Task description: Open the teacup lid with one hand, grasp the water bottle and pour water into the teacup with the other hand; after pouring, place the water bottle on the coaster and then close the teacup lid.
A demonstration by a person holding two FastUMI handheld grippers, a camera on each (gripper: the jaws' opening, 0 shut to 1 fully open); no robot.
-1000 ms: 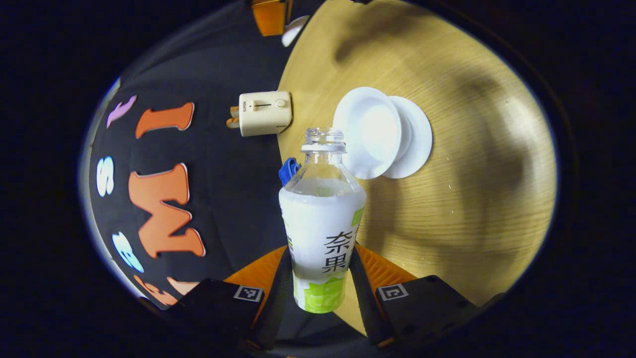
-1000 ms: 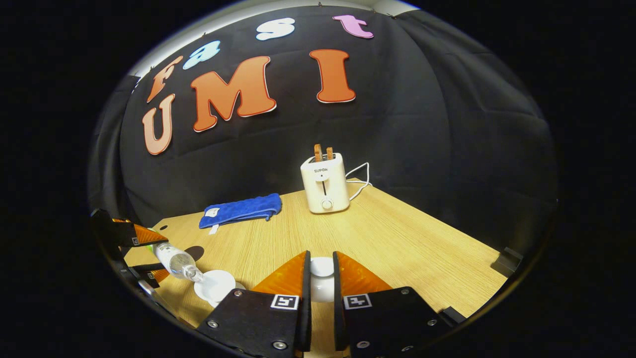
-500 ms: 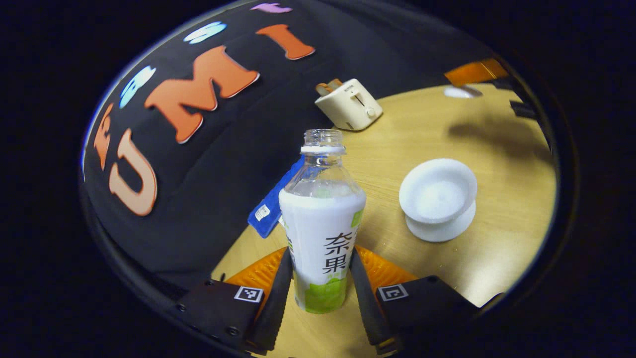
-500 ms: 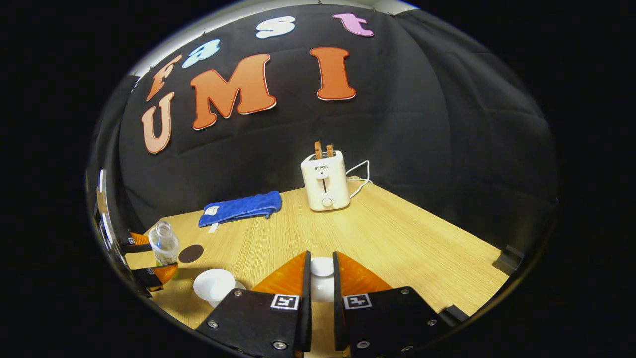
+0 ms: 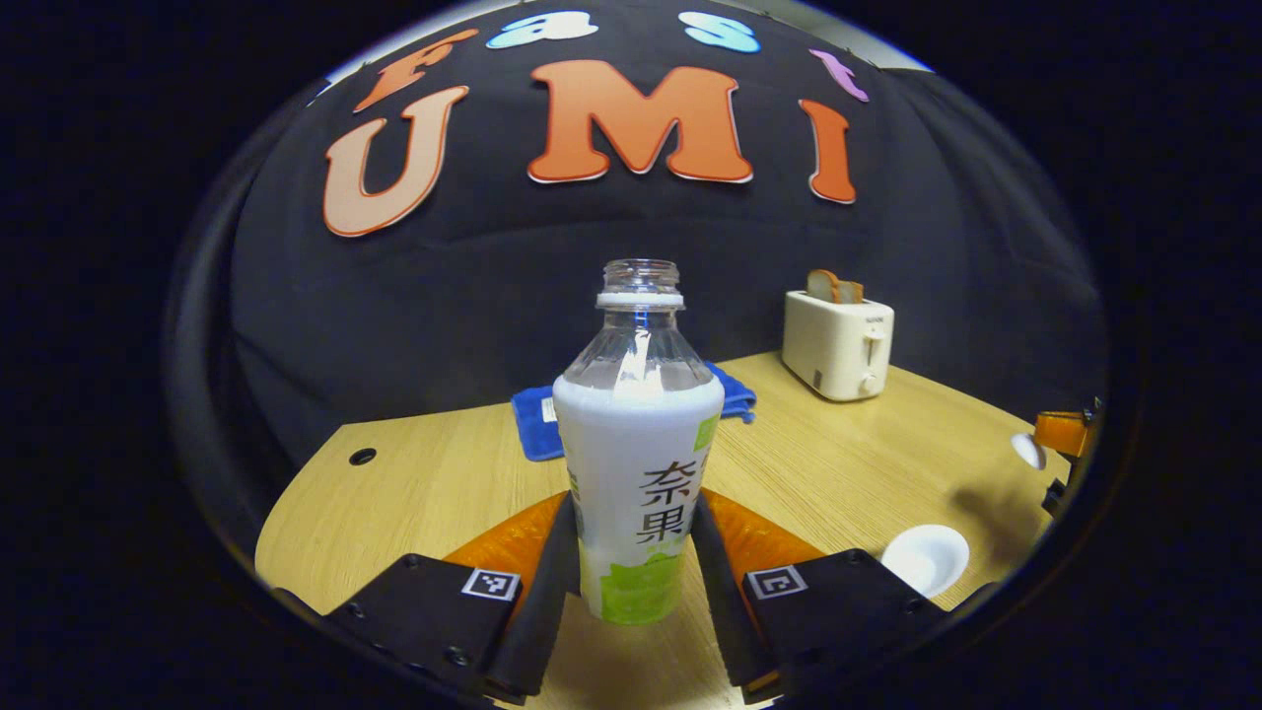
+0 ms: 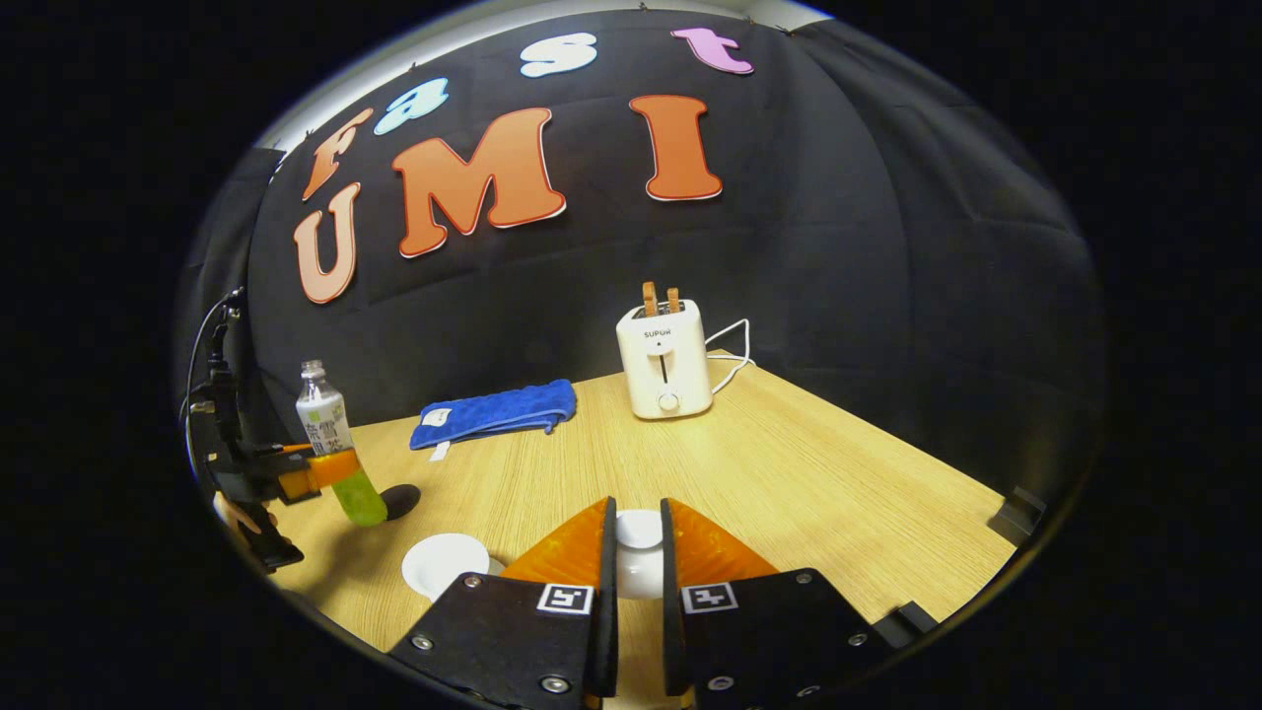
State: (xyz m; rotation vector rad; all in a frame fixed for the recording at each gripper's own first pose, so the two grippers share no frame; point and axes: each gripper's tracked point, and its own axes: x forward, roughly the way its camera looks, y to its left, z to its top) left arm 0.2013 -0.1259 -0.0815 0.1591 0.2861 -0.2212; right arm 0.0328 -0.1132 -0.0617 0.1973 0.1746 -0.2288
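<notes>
Since a second ago the water bottle has swung from tipped over the teacup back to upright, and the cup, then just past the bottle's mouth, now lies low and off to the right of the left gripper. That gripper is clamped on the bottle's labelled body, one finger pressing each side, the cap off and the neck clear.

From the right gripper view the bottle is held in the air, leaning a little, its base just above a dark round coaster on the table. The teacup stands open, down and to the left of the right gripper, near the coaster but apart from it.

The right gripper is closed on the white lid, pinched between both fingers and raised off the cup.

So the lid is off and the pour looks finished, though I cannot make out any water level in the cup. Left to do: lower the bottle onto the coaster, release it, then carry the lid leftward over the cup and seat it.

Beyond both grippers sit a toaster and a folded blue cloth, well clear of the work.
</notes>
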